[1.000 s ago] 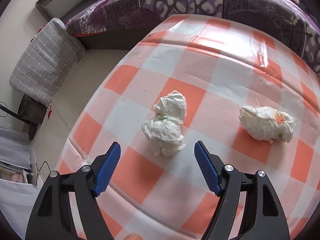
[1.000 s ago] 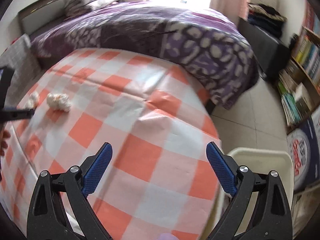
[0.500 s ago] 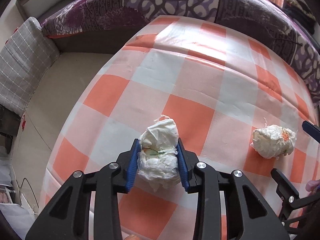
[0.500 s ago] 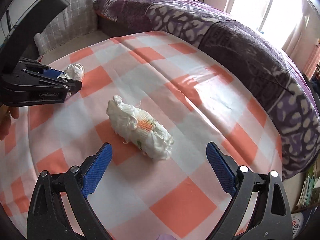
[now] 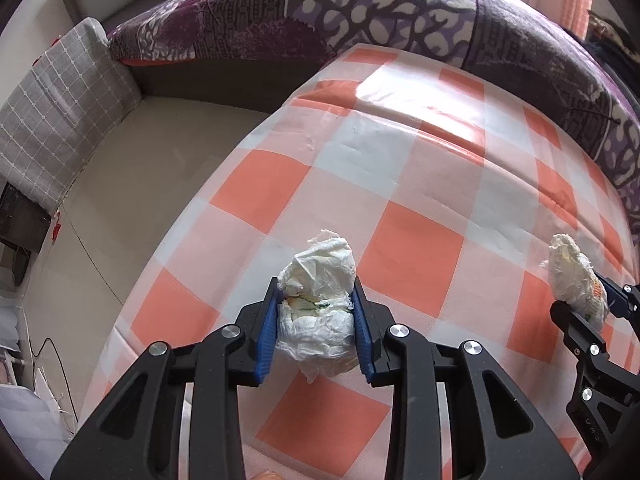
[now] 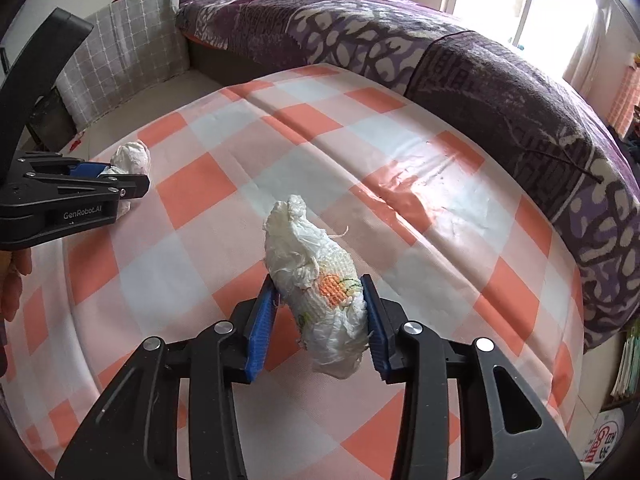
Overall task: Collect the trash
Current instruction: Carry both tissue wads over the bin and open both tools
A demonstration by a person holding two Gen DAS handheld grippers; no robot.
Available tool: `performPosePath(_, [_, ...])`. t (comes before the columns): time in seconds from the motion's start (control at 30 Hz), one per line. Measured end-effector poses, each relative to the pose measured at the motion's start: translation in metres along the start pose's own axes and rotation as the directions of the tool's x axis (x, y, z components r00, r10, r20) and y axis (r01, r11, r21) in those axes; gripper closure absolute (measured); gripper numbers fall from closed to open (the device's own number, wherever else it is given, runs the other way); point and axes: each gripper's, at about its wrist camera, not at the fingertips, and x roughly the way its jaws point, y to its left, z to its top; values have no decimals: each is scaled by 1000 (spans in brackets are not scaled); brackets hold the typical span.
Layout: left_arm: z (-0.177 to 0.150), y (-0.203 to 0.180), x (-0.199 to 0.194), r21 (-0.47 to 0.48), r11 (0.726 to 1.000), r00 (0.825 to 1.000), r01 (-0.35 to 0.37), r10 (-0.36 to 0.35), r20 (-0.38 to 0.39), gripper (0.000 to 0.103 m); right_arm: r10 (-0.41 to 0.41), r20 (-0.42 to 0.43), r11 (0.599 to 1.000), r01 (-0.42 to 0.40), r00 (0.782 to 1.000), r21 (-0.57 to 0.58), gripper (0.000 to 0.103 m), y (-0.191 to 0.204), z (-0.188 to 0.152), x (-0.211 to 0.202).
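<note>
Our left gripper (image 5: 316, 332) is closing, its blue pads (image 5: 267, 342) pressed against both sides of a crumpled white paper wad (image 5: 318, 308) that sits near the table's left edge. Our right gripper (image 6: 318, 328) is closing too, with a longer tissue wad (image 6: 316, 276), printed with an orange patch, between its jaws; the right pad touches it, while we cannot tell whether the left pad does. Both wads rest on the orange-and-white checked tablecloth (image 6: 400, 208), well apart from each other. Beyond the table lies a bed with a purple patterned blanket (image 6: 400, 36), and a grey checked cushion (image 5: 56, 120) stands at the left.
</note>
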Motion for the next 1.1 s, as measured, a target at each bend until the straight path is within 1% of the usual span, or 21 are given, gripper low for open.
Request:
performPosePath(0.13, [2,2,-17,-19,1000,999,-15,16,36,70,-25,32,999,24,999,39,64,-5,-2,-19])
performPosePath(0.3, [1,0,-48,-18,999,994,-49,50,92,70,-58,70,995,52,996,91,64,-14,-6,-50])
performPosePath(0.47, [-2,1,-86,-56,997,989,-48,56,138,70,-93,116,985,74,989,158,64,-29,-13,-87])
performPosePath(0.63, [-13,-7,-124,-89,995,982,-44,60,180,70,-142,154,970,107,978,217,64,-45,-26,-124])
performPosePath(0.73, [-22,-17,-143,-85,995,976,-58,74,203,70,-169,169,956,120,971,266,64,-57,-36,-143])
performPosePath(0.9, [-39,-34,-170,-104,993,971,-52,75,227,70,-219,167,923,148,961,356,63,-81,-60,-168])
performPosePath(1.1, [-59,-58,-188,-151,988,973,6,30,229,70,-262,127,866,174,957,469,63,-115,-94,-183])
